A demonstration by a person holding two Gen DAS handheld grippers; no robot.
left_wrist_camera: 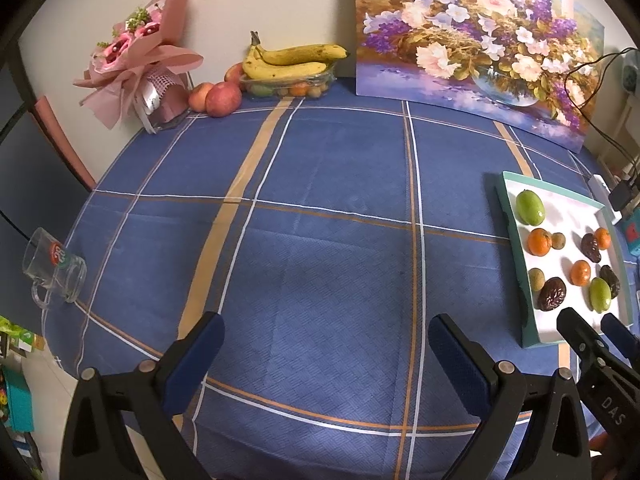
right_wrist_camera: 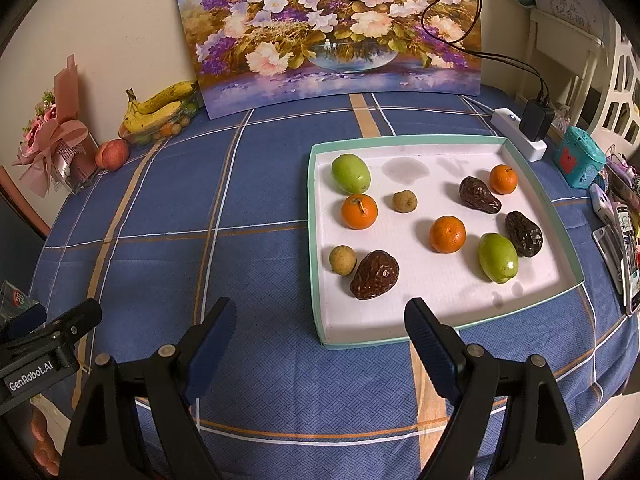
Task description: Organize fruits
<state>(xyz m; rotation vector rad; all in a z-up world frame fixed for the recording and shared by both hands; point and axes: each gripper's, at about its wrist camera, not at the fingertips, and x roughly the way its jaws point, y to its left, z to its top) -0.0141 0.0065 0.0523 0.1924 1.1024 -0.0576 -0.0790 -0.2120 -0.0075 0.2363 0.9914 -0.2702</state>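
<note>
I see a woven cloth tablecloth [right_wrist_camera: 260,184], matt, with a fine basket-weave texture. On it sits the tray [right_wrist_camera: 436,142], which looks like matt paperboard with a faintly ribbed white floor. Inside the tray, the oranges [right_wrist_camera: 359,211] have dimpled, slightly shiny skin, the green fruits [right_wrist_camera: 350,173] are smooth and waxy, the dates [right_wrist_camera: 375,275] wrinkled and glossy. Left of the tray, my grippers' fingers [right_wrist_camera: 430,350] show ridged blue rubbery pads on matt black plastic.

The right gripper [right_wrist_camera: 320,322] has its jaws wide apart with nothing between them. Just ahead of it lies the tray [right_wrist_camera: 440,142], with a dark date [right_wrist_camera: 375,275] nearest. The left gripper [right_wrist_camera: 48,320] is at its left.
</note>
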